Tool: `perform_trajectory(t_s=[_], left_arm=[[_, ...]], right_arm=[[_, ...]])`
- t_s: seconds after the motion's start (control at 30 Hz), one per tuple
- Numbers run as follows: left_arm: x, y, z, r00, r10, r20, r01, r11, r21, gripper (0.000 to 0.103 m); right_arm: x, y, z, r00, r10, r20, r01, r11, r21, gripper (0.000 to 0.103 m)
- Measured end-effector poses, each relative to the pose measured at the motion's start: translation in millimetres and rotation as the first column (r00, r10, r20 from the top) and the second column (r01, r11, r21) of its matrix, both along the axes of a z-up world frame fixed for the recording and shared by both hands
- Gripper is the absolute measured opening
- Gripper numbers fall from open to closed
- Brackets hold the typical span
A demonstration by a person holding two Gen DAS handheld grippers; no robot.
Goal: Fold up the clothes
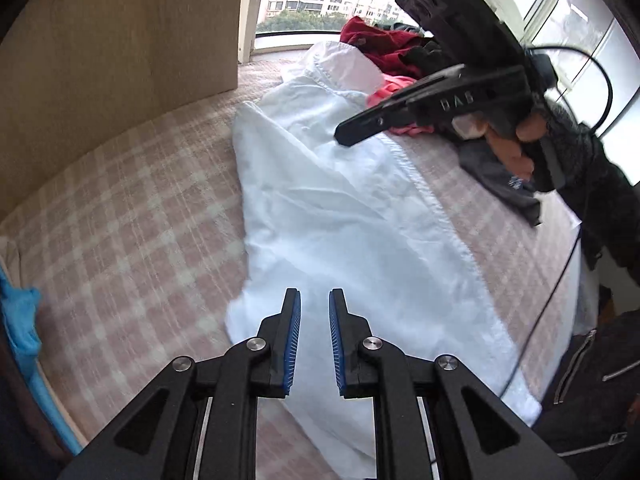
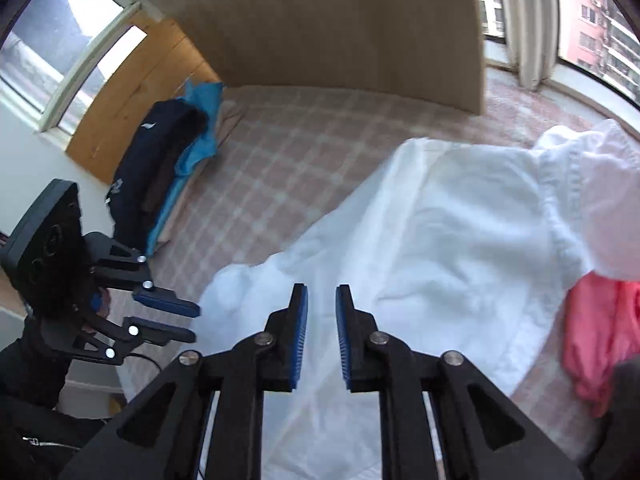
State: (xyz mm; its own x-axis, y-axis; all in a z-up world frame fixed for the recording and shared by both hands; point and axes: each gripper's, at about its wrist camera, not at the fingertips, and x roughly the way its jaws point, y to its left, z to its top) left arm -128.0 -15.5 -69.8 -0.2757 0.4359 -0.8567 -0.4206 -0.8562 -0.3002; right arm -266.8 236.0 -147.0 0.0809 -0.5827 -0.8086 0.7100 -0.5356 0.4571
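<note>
Bed [image 1: 120,216] w/ checked cover carrying white garment [image 1: 328,216], lying long, partly doubled over, creased; more folds likely left. Red/pink/dark clothes [image 1: 384,48] heaped beyond garment. Left hand-held gripper [image 1: 314,300] & right hand-held gripper [image 2: 321,294] hovering over garment, both spread, pinching nothing.

The bed [image 1: 120,216] wears a pink-and-cream check. On it lies a white garment [image 1: 340,216]; beyond that, a coral-pink one [image 2: 596,332] and a dark red one [image 1: 372,40]. Gripper fingers [image 1: 294,336] carry blue pads.

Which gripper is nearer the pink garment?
Right. The right gripper hovers at the white garment's collar end beside the pink garment; the left gripper is over the opposite end.
</note>
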Motion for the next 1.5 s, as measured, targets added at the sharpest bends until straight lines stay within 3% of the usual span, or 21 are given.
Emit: perform_trajectory(t_s=[0.03,0.1,0.17,0.27,0.37,0.43,0.57,0.63,0.67,0.73,0.87,1.0,1.1,1.2,1.3,1.4,1.5], left_arm=[[11.0,1.2,-5.2,1.000,0.002,0.016,-0.002,1.000,0.004,0.019],[32.7,3.3,-17.1,0.999,0.008,0.050,-0.007,1.000,-0.004,0.024],[50.3,0.2,-38.6,0.995,0.040,0.094,-0.028,0.992,-0.127,0.022],[80.6,-29.1,-34.7,0.982,0.171,0.080,-0.152,0.967,-0.207,0.021],[127.7,-57.3,-5.9,0.959,0.283,0.032,-0.275,0.951,-0.144,0.021],[159.9,-64.3,6.8,0.950,0.310,0.025,-0.307,0.948,-0.079,0.021],[200.2,-47.4,-0.1,0.961,0.271,0.063,-0.274,0.960,0.055,0.023],[207.9,-40.3,-14.1,0.959,0.262,0.105,-0.271,0.958,0.089,0.023],[210.4,-38.2,-24.6,0.956,0.263,0.128,-0.273,0.960,0.067,0.023],[216.3,-37.1,-44.9,0.948,0.277,0.159,-0.272,0.961,-0.053,0.019],[228.6,-40.3,-43.7,0.962,0.236,0.137,-0.232,0.972,-0.042,0.021],[234.0,-37.1,-36.9,0.988,0.112,0.109,-0.113,0.994,0.001,0.025],[236.1,-36.0,-34.3,0.996,0.017,0.092,-0.019,1.000,0.017,0.025],[233.2,-39.6,-39.0,0.995,-0.063,0.081,0.063,0.998,0.001,0.026],[219.0,-39.2,-57.6,0.989,-0.115,0.090,0.115,0.993,0.011,0.026],[211.0,-21.4,-72.3,0.981,-0.151,0.124,0.149,0.989,0.026,0.026],[203.1,-3.5,-87.1,0.970,-0.186,0.157,0.182,0.982,0.042,0.033]], right_arm=[[18.5,-12.0,-4.3,0.999,0.036,0.011,-0.036,0.999,-0.004,0.028],[34.4,-28.9,-23.7,0.998,0.063,-0.017,-0.062,0.995,0.079,0.028],[42.4,-33.9,-43.6,0.997,0.066,-0.028,-0.061,0.987,0.152,0.025],[52.3,-18.2,-24.4,0.997,0.017,-0.075,-0.007,0.992,0.126,0.028],[77.9,-9.7,-7.3,0.998,0.053,-0.032,-0.052,0.998,0.044,0.028],[105.5,-18.3,-14.2,0.994,0.106,-0.013,-0.106,0.993,0.047,0.028],[141.4,-42.5,-54.0,0.989,0.147,-0.005,-0.146,0.983,0.111,0.028],[149.8,-40.4,-51.5,0.987,0.145,-0.076,-0.135,0.984,0.118,0.029],[153.1,-39.2,-51.1,0.985,0.147,-0.093,-0.133,0.982,0.137,0.029],[159.8,-30.4,-43.7,0.989,0.118,-0.091,-0.103,0.982,0.156,0.029],[194.4,6.0,-24.0,0.990,0.075,-0.116,-0.059,0.989,0.137,0.032],[238.1,32.2,-47.6,0.999,-0.046,-0.029,0.051,0.978,0.203,0.035],[274.7,62.2,-55.1,0.988,-0.156,-0.014,0.155,0.959,0.237,0.035],[306.4,94.4,-49.8,0.950,-0.311,0.005,0.299,0.918,0.261,0.035],[329.4,126.7,-38.5,0.859,-0.512,-0.016,0.503,0.837,0.216,0.036],[346.7,142.4,-46.2,0.764,-0.644,-0.039,0.634,0.737,0.235,0.040],[361.6,143.9,-51.5,0.722,-0.690,-0.053,0.680,0.693,0.240,0.040]])
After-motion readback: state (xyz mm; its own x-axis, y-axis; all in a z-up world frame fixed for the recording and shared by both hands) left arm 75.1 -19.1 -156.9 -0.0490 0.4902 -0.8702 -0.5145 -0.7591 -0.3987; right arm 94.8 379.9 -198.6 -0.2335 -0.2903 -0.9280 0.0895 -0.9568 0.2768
